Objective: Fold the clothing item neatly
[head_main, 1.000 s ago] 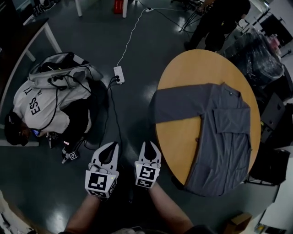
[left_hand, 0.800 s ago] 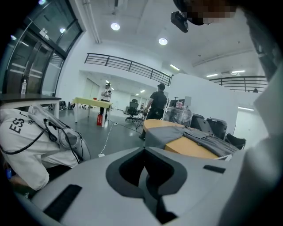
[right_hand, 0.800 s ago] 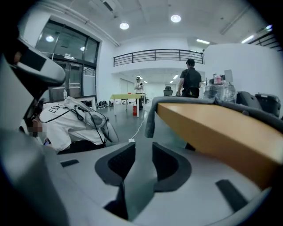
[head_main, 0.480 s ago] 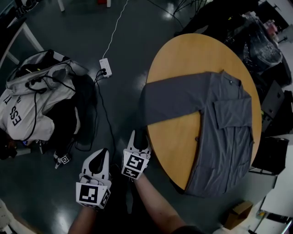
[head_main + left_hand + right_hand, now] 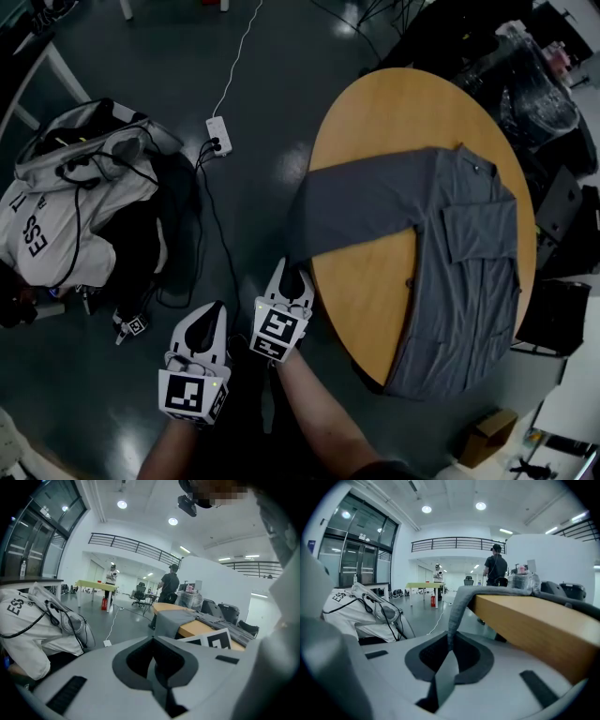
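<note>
At the table [image 5: 375, 122] edge, clamps the overhanging sleeve [image 5: 309, 220] in the right gripper [image 5: 292, 274], just closed on it, for folding onto the shirt [image 5: 469, 281]; keeps the left gripper [image 5: 215, 311] closed, empty, aside.

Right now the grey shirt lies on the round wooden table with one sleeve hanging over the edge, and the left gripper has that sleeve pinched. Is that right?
No: the right gripper has that sleeve pinched. The right gripper view shows the grey fabric caught between its jaws, which have just been closing; the left gripper is shut on nothing.
</note>
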`<state>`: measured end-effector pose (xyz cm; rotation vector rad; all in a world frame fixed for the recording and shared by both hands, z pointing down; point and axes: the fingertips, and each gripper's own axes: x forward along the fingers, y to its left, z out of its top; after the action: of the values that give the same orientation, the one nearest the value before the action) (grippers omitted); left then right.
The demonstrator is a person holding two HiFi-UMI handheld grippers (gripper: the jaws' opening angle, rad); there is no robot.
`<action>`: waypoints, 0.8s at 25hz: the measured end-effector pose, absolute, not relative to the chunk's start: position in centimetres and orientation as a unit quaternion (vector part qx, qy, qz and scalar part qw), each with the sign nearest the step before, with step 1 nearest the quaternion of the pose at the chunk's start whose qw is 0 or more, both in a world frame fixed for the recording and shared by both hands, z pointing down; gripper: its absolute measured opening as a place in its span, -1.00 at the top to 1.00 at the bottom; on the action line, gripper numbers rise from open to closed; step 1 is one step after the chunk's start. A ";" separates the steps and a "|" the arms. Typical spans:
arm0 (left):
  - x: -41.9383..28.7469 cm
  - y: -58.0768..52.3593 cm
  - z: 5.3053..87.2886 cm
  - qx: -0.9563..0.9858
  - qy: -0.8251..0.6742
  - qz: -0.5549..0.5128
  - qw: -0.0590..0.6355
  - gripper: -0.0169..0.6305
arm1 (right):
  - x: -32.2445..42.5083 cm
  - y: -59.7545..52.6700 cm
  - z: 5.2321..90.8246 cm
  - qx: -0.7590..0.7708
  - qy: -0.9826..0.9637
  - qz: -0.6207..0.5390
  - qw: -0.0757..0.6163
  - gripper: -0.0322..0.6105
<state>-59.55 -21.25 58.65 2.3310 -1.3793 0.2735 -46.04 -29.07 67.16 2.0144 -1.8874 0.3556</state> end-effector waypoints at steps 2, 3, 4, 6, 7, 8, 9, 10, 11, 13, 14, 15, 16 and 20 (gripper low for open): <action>-59.9 -21.4 58.1 0.840 -0.494 0.098 0.203 0.92 | -46.6 -28.7 66.3 0.706 -0.673 0.124 0.184 0.85; -60.0 -21.5 57.7 0.841 -0.493 0.099 0.198 0.92 | -46.9 -28.5 65.7 0.702 -0.676 0.124 0.186 0.86; -60.1 -21.5 57.3 0.844 -0.490 0.101 0.192 0.92 | -47.2 -28.2 64.8 0.698 -0.680 0.125 0.188 0.86; -60.5 -21.6 56.2 0.849 -0.485 0.103 0.182 0.92 | -48.1 -27.4 62.7 0.689 -0.689 0.125 0.188 0.86; -60.8 -21.7 55.6 0.850 -0.484 0.102 0.180 0.92 | -48.5 -27.1 61.4 0.684 -0.695 0.122 0.186 0.86; -61.0 -21.7 55.0 0.850 -0.485 0.099 0.181 0.92 | -48.8 -26.9 60.0 0.679 -0.701 0.117 0.183 0.86; -61.1 -21.8 54.2 0.849 -0.486 0.096 0.181 0.92 | -49.0 -26.9 58.6 0.675 -0.707 0.112 0.180 0.86; -61.1 -21.8 53.4 0.850 -0.487 0.093 0.180 0.92 | -49.0 -26.9 57.2 0.673 -0.710 0.107 0.176 0.86; -61.0 -21.9 52.5 0.851 -0.486 0.089 0.177 0.92 | -48.7 -27.0 55.9 0.674 -0.711 0.103 0.171 0.86; -60.3 -21.8 50.7 0.856 -0.481 0.079 0.172 0.92 | -47.7 -27.1 53.6 0.681 -0.708 0.094 0.163 0.86; -59.9 -21.8 49.9 0.858 -0.479 0.073 0.170 0.92 | -47.0 -27.3 52.6 0.686 -0.704 0.091 0.159 0.86; -59.6 -21.9 49.2 0.860 -0.478 0.068 0.168 0.92 | -46.2 -27.5 51.7 0.691 -0.700 0.088 0.154 0.86; -59.2 -22.0 48.6 0.861 -0.476 0.063 0.165 0.92 | -45.5 -27.7 50.8 0.697 -0.696 0.085 0.149 0.86; -57.8 -22.1 46.6 0.869 -0.466 0.050 0.159 0.92 | -42.2 -28.5 47.0 0.716 -0.683 0.068 0.128 0.86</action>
<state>-57.77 -22.14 46.62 2.4831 -1.3332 0.1430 -42.24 -28.53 46.98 2.0823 -1.9866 0.1964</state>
